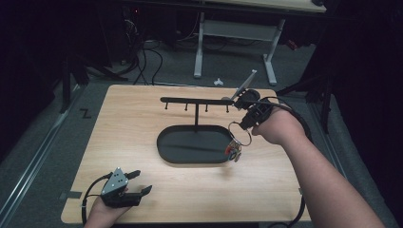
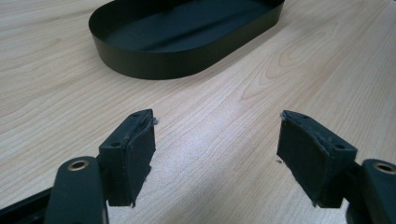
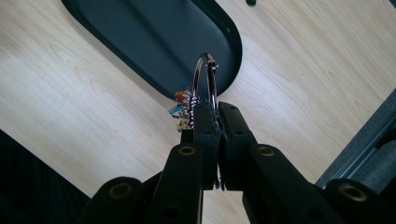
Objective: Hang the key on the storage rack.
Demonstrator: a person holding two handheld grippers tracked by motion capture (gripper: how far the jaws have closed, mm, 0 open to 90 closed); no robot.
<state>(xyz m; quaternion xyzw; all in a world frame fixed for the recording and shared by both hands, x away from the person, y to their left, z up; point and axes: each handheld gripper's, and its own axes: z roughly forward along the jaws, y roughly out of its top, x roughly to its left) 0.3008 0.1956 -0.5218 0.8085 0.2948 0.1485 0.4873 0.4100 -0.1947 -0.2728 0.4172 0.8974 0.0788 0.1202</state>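
High view, contents as they stand on your pale wooden table [image 1: 142,123]:

Item one: a black metal stand with an oval tray base [image 1: 166,142], a thin upright post [image 1: 196,116] and a horizontal bar with small hanging pegs [image 1: 190,100]. It sits at the middle of the table, and the tray's dark floor looks bare.

Item two: a large silver metal key ring [image 1: 240,133] carrying a cluster of small coloured charms [image 1: 233,152]. You hold it in the air above the right end of the tray, below the bar's right end. The charms dangle from the lower part of the ring, level with the tray's right rim in this view. In the right gripper view the ring [image 3: 205,79] rises edge-on from between your jaws, with the charms [image 3: 183,109] bunched at its left side and the tray's rounded end [image 3: 154,42] beneath.

Item three: your right gripper [image 1: 247,124], pressed together on the ring's wire, pads pinching it from both sides. It points down and toward the tray.

Item four: your left gripper [image 1: 140,182], at the table's near left corner, well apart from the stand. Its jaws are spread wide with nothing between them. In the left gripper view the pads [image 2: 140,149] hang over bare wood, with the tray wall [image 2: 154,63] ahead.
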